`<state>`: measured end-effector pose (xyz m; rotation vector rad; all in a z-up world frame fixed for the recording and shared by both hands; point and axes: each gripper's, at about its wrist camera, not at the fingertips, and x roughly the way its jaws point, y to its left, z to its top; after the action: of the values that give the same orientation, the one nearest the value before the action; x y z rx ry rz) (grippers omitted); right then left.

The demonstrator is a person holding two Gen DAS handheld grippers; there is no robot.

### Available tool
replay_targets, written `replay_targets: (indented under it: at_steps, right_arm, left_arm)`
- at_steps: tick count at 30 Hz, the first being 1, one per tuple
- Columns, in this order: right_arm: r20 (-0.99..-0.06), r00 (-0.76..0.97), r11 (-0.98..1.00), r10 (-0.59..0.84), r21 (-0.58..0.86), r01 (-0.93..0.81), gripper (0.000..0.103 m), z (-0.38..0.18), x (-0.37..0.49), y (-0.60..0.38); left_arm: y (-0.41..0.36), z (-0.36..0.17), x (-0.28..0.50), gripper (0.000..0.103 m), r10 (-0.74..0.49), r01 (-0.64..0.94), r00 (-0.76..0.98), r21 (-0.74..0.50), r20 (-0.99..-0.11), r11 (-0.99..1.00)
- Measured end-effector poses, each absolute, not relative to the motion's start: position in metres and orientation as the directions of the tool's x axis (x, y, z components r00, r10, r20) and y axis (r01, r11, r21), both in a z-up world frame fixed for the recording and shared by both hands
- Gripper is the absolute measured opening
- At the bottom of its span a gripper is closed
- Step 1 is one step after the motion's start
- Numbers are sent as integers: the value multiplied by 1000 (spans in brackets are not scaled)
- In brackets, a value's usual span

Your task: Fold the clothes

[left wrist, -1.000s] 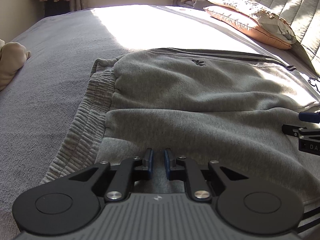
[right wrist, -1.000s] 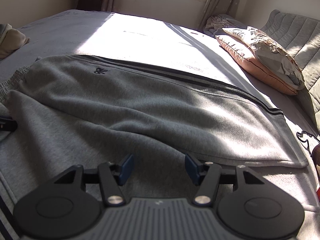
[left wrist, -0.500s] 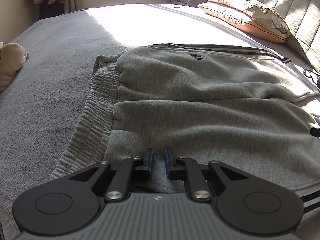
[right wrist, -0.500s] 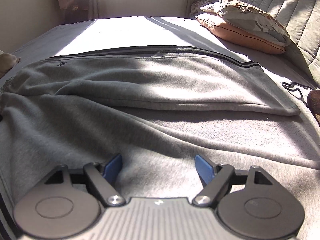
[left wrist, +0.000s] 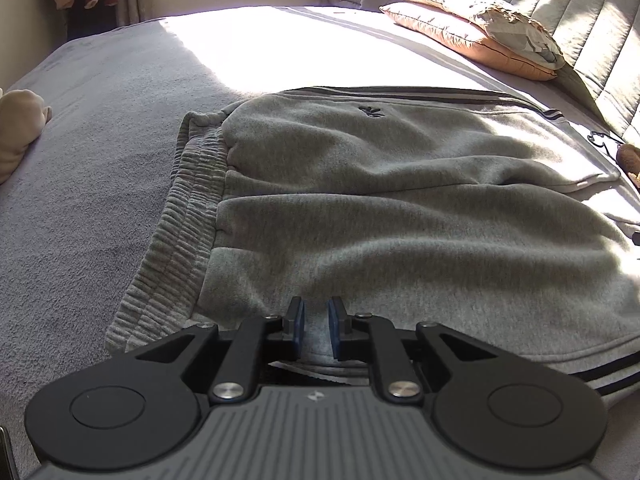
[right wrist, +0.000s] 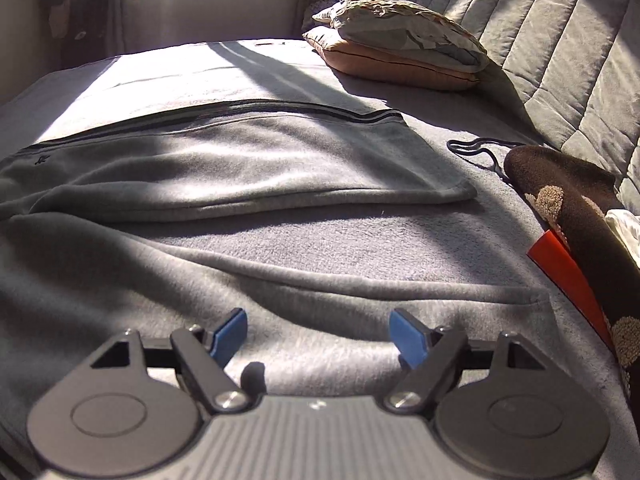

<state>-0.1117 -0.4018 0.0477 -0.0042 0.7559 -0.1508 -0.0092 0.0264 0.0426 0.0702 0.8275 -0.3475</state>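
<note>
Grey sweatpants (left wrist: 380,208) with dark side stripes lie spread on the bed, waistband (left wrist: 176,248) to the left, legs running right. My left gripper (left wrist: 316,330) is shut on the near edge of the pants beside the waistband, a fold of fabric pinched between its blue pads. In the right wrist view the two legs (right wrist: 240,168) lie apart, the far one flat, the near one under my right gripper (right wrist: 316,336). That gripper is open and empty, just above the near leg close to its hem (right wrist: 536,300).
The bed (left wrist: 100,128) has a grey blanket. Two stacked pillows (right wrist: 396,48) lie by the quilted headboard (right wrist: 560,60). A brown patterned cloth (right wrist: 576,216), a red item (right wrist: 568,276) and a black cord (right wrist: 480,152) lie at the right. A beige bundle (left wrist: 20,132) is far left.
The right gripper has moved rightward along the near leg toward its hem and opened wider. The left gripper has stayed shut on the pants edge and drawn back slightly.
</note>
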Motion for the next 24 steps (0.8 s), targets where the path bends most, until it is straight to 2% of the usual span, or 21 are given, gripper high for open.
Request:
replay_targets:
  at_steps: [2, 4, 7, 10, 12, 16, 24]
  right_arm:
    - [-664, 746, 999, -53, -38, 38, 80, 55, -115, -374]
    - [-659, 752, 998, 35, -16, -60, 80, 59, -117, -347]
    - [-694, 708, 987, 129, 21, -159, 81, 50, -116, -313]
    - [-734, 667, 977, 127, -24, -213, 82, 29, -117, -290]
    - [-714, 692, 973, 108, -69, -222, 90, 22, -119, -289]
    - [-731, 669, 980, 136, -2, -201, 101, 18, -109, -316]
    - [-743, 657, 986, 128, 26, -163, 101, 21, -126, -347]
  left_arm:
    - [15, 48, -16, 18, -307, 355, 633, -85, -711, 931]
    - [-1, 47, -24, 22, -296, 377, 646, -44, -704, 925]
    - [-13, 31, -26, 26, -271, 367, 616, -35, -739, 930]
    - [-15, 27, -29, 26, -256, 375, 630, -2, -733, 927]
    - [-12, 27, -28, 27, -258, 369, 624, -14, -738, 930]
    - [-11, 26, -26, 29, -256, 362, 621, -19, -741, 932]
    - [-11, 27, -24, 29, -256, 361, 612, -23, -748, 932]
